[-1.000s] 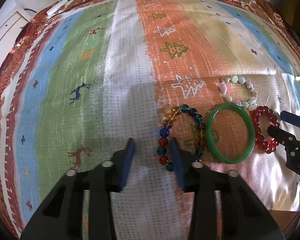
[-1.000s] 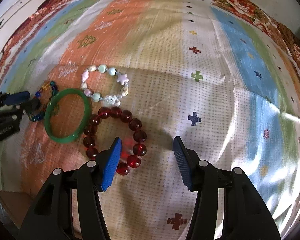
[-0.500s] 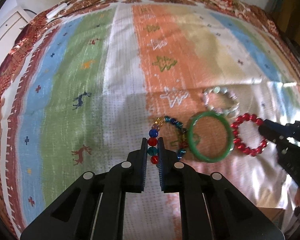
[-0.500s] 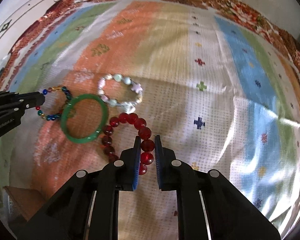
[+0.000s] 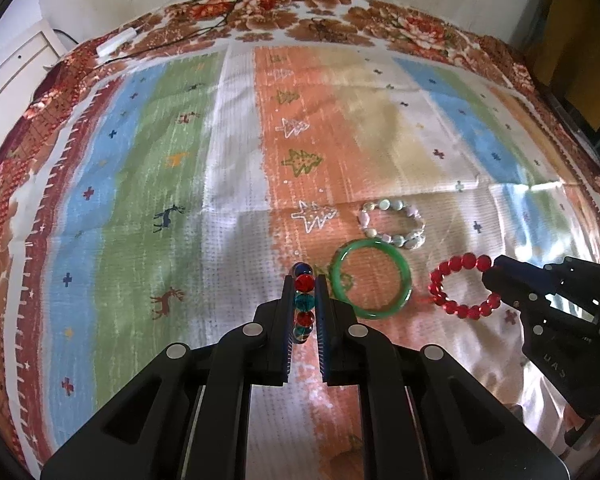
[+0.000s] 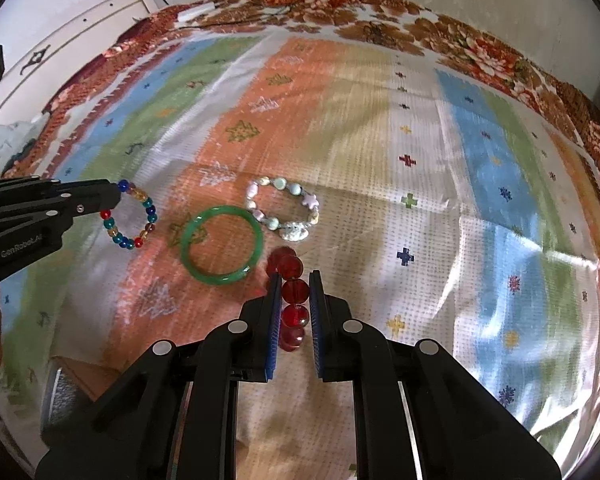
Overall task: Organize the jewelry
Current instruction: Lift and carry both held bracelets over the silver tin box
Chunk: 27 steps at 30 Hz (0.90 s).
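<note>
We find only one piece of readable lettering. In the right wrist view, the black body of the left tongs [image 6: 112,200], at the left edge, carries pale printed letters that read "GenRobot.AI". In the left wrist view, the black body of the right tongs [image 5: 490,276] shows a few pale letters low on its side, turned at an angle and too small and faint for us to read.
</note>
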Tool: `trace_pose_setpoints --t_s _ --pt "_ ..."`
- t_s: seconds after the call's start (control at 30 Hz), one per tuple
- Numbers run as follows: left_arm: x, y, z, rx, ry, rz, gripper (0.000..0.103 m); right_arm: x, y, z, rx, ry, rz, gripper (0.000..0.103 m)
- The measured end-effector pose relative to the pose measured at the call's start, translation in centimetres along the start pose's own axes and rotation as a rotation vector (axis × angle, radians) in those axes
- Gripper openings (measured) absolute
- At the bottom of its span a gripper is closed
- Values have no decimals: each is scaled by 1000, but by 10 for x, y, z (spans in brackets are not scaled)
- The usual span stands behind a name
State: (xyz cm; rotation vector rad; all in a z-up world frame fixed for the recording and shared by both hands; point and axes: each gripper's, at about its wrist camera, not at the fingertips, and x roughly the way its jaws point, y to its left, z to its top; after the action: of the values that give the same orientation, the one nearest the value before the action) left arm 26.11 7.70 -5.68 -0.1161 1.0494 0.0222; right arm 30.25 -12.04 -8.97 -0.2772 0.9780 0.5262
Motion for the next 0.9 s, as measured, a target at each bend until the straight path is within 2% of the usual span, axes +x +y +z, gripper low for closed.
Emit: trace_pose_setpoints --t_s 0.53,0.9 --pt "-45 -5 -15 -31 -75 -55 9 -49 10 -11 -16 -96 22 14" --pt "-78 -18 -34 -12 -138 -79 9 -79 27 -24 -42 -145 73 14"
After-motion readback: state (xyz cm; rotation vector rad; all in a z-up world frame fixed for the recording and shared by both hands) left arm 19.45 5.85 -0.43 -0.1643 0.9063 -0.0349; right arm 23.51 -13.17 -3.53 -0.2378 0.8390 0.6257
